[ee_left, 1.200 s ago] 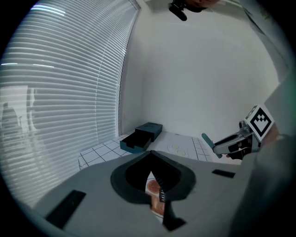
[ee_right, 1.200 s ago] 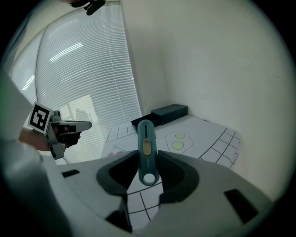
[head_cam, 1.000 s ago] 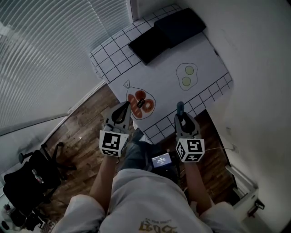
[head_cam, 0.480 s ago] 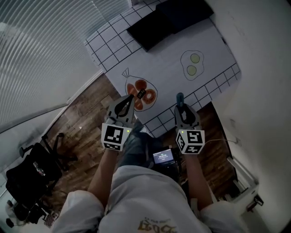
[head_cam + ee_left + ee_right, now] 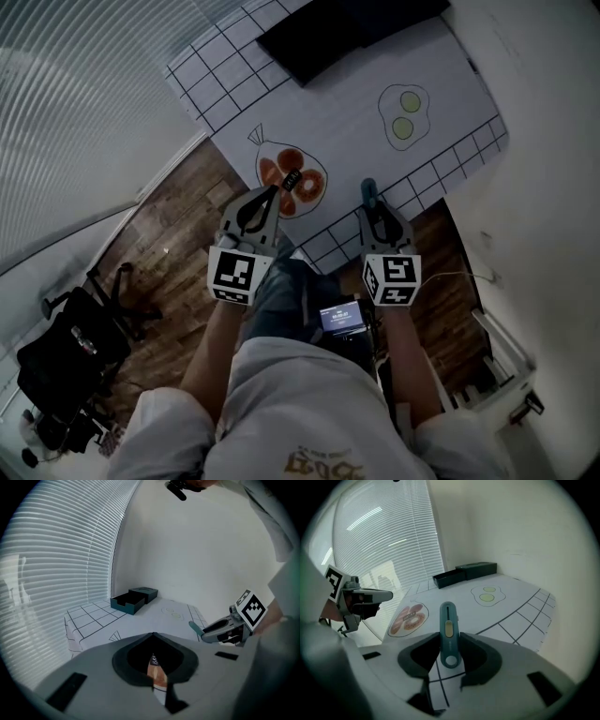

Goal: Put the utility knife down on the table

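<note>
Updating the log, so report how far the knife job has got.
Done: nothing put down yet. In hand: the right claw is shut on the knife, holding it above the table's near edge. Left: lower it onto the table and open the claw. The left claw is shut and empty.

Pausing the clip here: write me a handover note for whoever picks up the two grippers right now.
Right gripper: shut on the utility knife, which points forward, held in the air over the near edge of the table.
Left gripper: shut, nothing in it, hovering by the red-orange print on the cloth.
Done: knife is gripped and brought to the table.
Left: lower the knife onto bare cloth, open the jaws, draw back.
</note>
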